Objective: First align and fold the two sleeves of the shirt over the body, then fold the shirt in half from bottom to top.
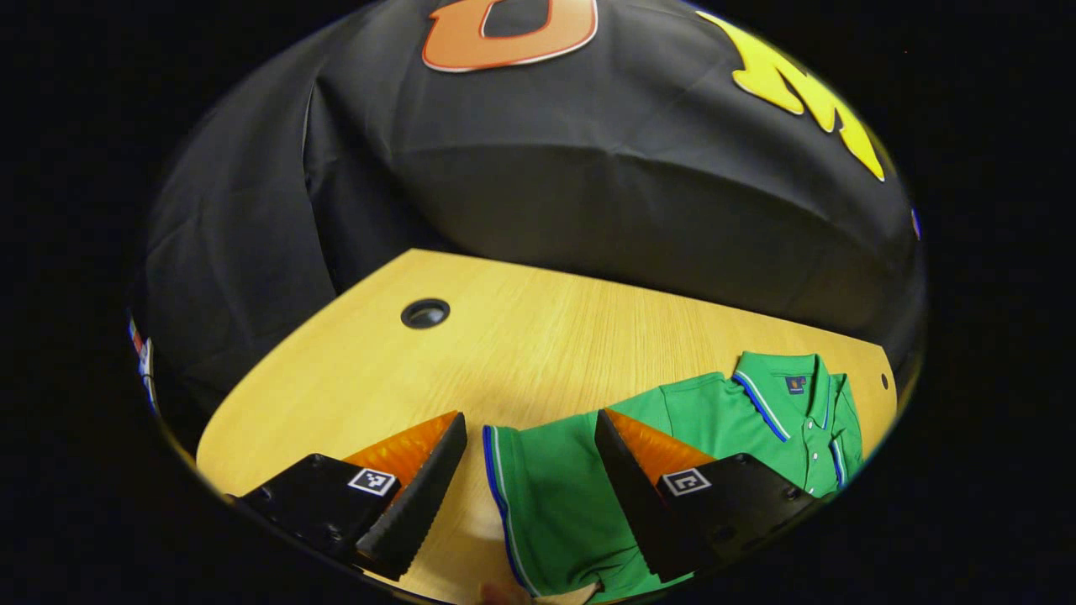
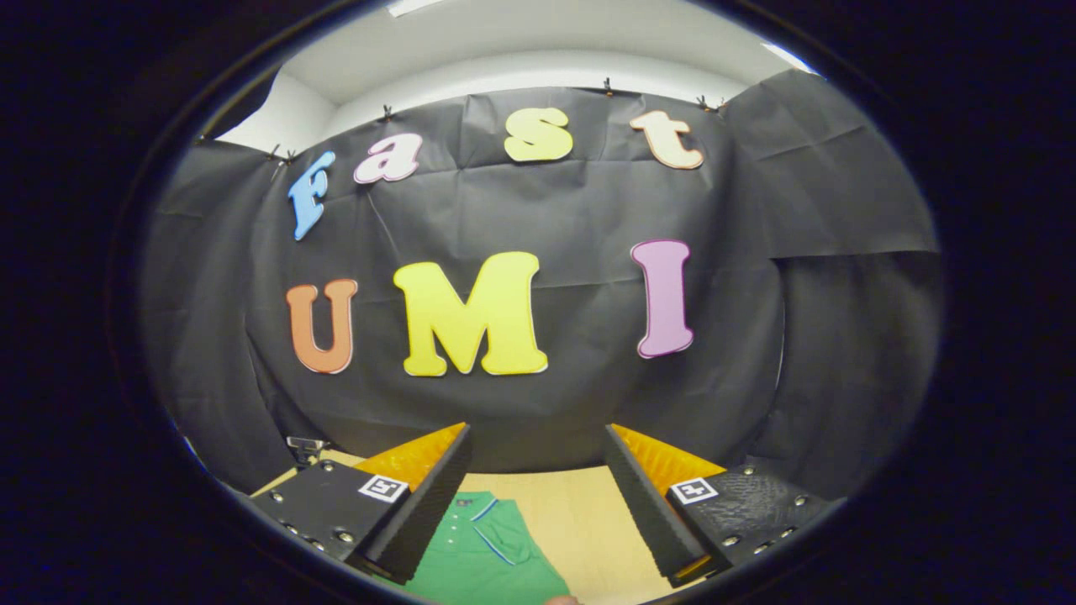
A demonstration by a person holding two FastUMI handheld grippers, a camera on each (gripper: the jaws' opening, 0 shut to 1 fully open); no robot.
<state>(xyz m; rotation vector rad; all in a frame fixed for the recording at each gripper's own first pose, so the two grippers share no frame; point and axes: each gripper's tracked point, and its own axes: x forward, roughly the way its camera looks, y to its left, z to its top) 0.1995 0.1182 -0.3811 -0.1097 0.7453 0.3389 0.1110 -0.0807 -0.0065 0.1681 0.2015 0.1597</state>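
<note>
Left gripper view: green short-sleeved polo shirt with blue-and-white trim (image 1: 740, 412) cut off at the lower edge; its hem and lower body are out of frame. The left gripper (image 1: 531, 433) has one finger (image 1: 639, 496) lying over the shirt's chest, hiding the fabric beneath. The far sleeve is not discernible. Small dark label inside the collar (image 1: 795, 384) too small to tell. Light wooden table (image 1: 521, 353) cropped at its near side.

Right gripper view: only collar and shoulder of the shirt (image 2: 487, 546) visible, partly behind one finger (image 2: 420, 504) of the right gripper (image 2: 538, 441); rest cut off below.
</note>
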